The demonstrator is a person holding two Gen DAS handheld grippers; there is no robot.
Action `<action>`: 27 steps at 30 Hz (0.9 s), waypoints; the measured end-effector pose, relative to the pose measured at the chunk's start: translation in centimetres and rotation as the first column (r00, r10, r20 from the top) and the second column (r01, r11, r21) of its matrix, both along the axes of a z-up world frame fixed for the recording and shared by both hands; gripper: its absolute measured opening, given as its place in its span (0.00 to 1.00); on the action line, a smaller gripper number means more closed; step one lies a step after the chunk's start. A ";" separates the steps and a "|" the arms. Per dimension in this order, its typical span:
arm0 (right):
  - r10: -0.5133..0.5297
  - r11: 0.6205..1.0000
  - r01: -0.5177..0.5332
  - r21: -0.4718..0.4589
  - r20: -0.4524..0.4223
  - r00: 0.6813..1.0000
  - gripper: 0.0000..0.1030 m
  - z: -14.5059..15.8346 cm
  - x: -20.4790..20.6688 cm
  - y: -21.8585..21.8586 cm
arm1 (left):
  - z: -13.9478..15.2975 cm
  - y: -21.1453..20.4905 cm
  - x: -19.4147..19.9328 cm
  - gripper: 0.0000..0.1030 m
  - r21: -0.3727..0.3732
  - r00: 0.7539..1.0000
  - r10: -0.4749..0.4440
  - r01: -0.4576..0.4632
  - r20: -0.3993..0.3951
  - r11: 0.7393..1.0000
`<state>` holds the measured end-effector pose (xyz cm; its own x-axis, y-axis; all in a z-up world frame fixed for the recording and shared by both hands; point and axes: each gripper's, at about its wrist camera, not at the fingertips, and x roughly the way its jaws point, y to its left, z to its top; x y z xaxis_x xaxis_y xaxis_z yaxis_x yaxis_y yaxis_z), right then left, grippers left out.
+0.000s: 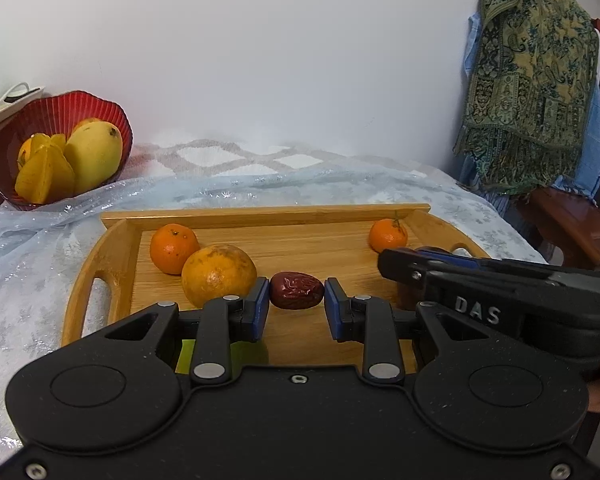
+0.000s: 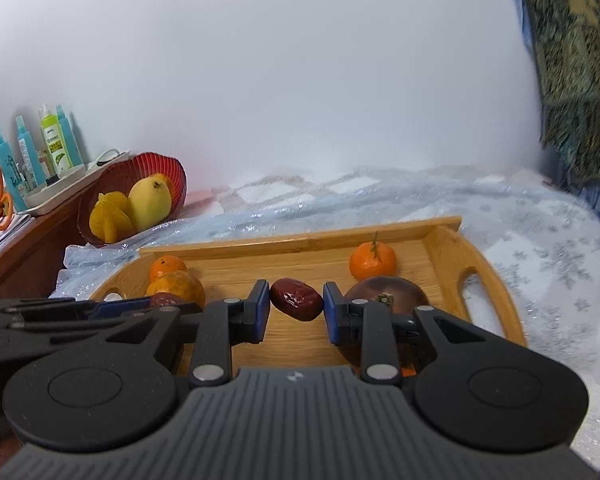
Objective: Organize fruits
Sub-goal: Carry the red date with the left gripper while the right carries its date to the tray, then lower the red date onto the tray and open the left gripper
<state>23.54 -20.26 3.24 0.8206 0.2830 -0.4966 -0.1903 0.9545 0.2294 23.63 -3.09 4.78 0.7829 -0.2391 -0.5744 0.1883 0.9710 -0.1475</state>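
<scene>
Red bowl (image 1: pixel 62 148) at far left on the sparkly blue cloth (image 1: pixel 260 186), holding a mango (image 1: pixel 94 152) and starfruit (image 1: pixel 44 172) pressed together. Wooden tray (image 1: pixel 112 248) at centre on the same cloth — small orange (image 1: pixel 174 248) in its far-left corner, bigger yellow-orange citrus (image 1: pixel 218 274) touching it in front, stemmed tangerine (image 1: pixel 388 235) alone near the far-right corner.

Left gripper (image 1: pixel 297 300) low over the tray's near edge, aimed toward the back wall, blue pads apart with a red date (image 1: pixel 297 290) lying on the tray floor right between the tips; left pad looks to touch it, contact on the other side not certain. Citrus just left of the left finger.

Right gripper (image 2: pixel 296 306) alongside, same heading, crossing into the left view as a black body from the right edge. Pads apart too — a second red date (image 2: pixel 296 299) between them, tilted, near both pads; can't tell if pinched. Dark brownish round fruit (image 2: pixel 384 292) just behind the right finger, partly hidden. Tangerine beyond it.

Bottles (image 2: pixel 54 144) on a side shelf at far left in the right view.
</scene>
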 end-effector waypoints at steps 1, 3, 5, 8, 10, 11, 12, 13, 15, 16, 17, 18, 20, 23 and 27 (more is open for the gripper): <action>0.001 1.000 -0.001 -0.002 -0.008 1.000 0.33 0.0 0.4 0.1 | 0.0 -0.1 0.2 0.27 0.001 1.000 -0.002 0.002 -0.002 1.000; -0.006 1.000 0.005 -0.013 -0.026 1.000 0.33 0.1 1.3 0.3 | -0.1 -0.2 0.7 0.27 0.010 1.000 0.002 -0.002 0.000 1.000; -0.004 1.000 0.004 -0.010 -0.054 0.999 0.33 0.0 2.2 0.4 | -0.2 -0.1 1.1 0.27 0.001 1.000 0.010 -0.010 -0.008 1.000; -0.006 1.000 0.006 -0.005 -0.091 0.996 0.33 -0.1 3.5 0.2 | -0.4 -0.1 1.6 0.27 -0.005 1.000 0.008 -0.008 -0.022 1.000; -0.004 1.000 0.003 -0.002 -0.108 0.994 0.33 -0.1 4.1 0.1 | -0.5 -0.4 1.9 0.27 0.008 1.000 0.005 -0.005 -0.024 1.000; 0.002 1.000 -0.003 -0.001 -0.120 0.993 0.34 -0.1 4.5 0.1 | -0.6 -0.5 2.0 0.27 0.013 1.000 0.002 -0.002 -0.026 1.000; 0.008 1.000 -0.008 0.001 -0.132 0.991 0.34 -0.1 4.9 0.1 | -0.6 -0.6 2.1 0.27 0.016 1.000 0.000 0.001 -0.028 1.000; 0.006 1.000 -0.005 0.002 -0.140 0.990 0.34 -0.1 5.2 0.0 | -0.7 -0.7 2.2 0.27 0.019 0.999 -0.002 0.002 -0.032 1.000; -0.001 1.000 0.000 -0.007 -0.154 0.988 0.34 -0.3 5.8 0.1 | -0.9 -0.9 2.4 0.27 0.025 0.999 -0.004 0.005 -0.040 1.000; 0.001 1.000 -0.003 -0.010 -0.161 0.987 0.34 -0.3 6.1 0.2 | -1.0 -1.0 2.5 0.27 0.029 0.999 -0.005 0.006 -0.044 1.000; 0.006 1.000 -0.008 -0.013 -0.170 0.985 0.34 -0.4 6.4 0.2 | -1.1 -1.1 2.5 0.27 0.033 0.999 -0.008 0.009 -0.046 0.999; 0.009 1.000 -0.013 -0.018 -0.177 0.984 0.34 -0.4 6.6 0.3 | -1.2 -1.3 2.5 0.27 0.038 0.999 -0.010 0.012 -0.046 0.999; 0.010 0.999 -0.017 -0.036 -0.185 0.983 0.34 -0.5 6.9 0.6 | -1.3 -1.6 2.6 0.27 0.048 0.999 -0.018 0.021 -0.046 0.999; 0.014 0.999 -0.023 -0.048 -0.188 0.982 0.35 -0.5 7.2 0.9 | -1.4 -2.2 2.6 0.27 0.069 0.999 -0.031 0.034 -0.041 0.997; 0.016 0.998 -0.026 -0.049 -0.193 0.981 0.35 -0.6 7.4 0.9 | -1.2 -2.3 2.6 0.27 0.039 0.997 -0.054 0.056 -0.050 0.998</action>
